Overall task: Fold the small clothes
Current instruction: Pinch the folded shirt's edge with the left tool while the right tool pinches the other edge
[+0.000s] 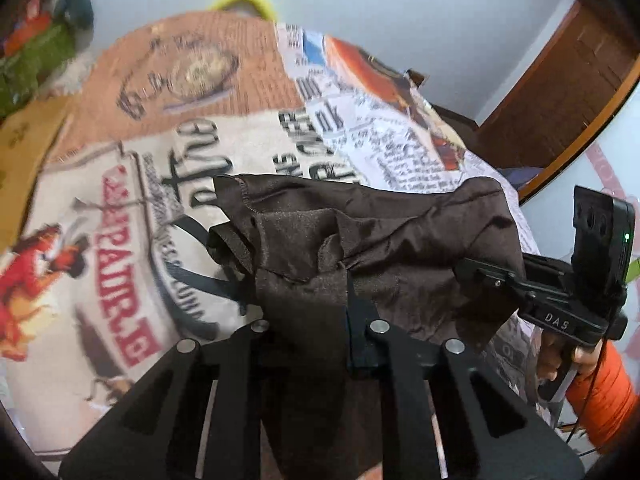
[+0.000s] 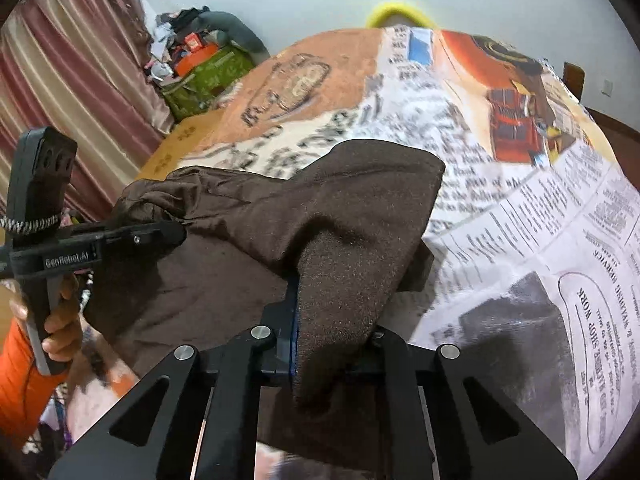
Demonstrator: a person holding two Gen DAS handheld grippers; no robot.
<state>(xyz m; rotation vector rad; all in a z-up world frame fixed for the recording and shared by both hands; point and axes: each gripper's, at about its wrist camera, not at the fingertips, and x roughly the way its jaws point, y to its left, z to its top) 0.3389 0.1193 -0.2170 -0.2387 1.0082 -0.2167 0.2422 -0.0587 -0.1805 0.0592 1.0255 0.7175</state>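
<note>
Left gripper (image 1: pixel 320 300) pinched down on the brown garment (image 1: pixel 360 240), cloth bunched between its jaws and draped back over the linkage. Right gripper (image 2: pixel 316 300) likewise clamped on the same garment, a fold standing up over its jaws. In the left wrist view the right gripper enters at 3 o'clock, its tip buried in the cloth's right edge; in the right wrist view the left gripper comes in at 9 o'clock. Garment hangs between both, lifted above the counter's newspaper-print cloth (image 2: pixel 520 208). A hemmed edge shows at 11 o'clock in the left view. Counter open from 10 to 2 o'clock. Cluttered pile (image 2: pixel 200 64) beyond its far-left edge.
</note>
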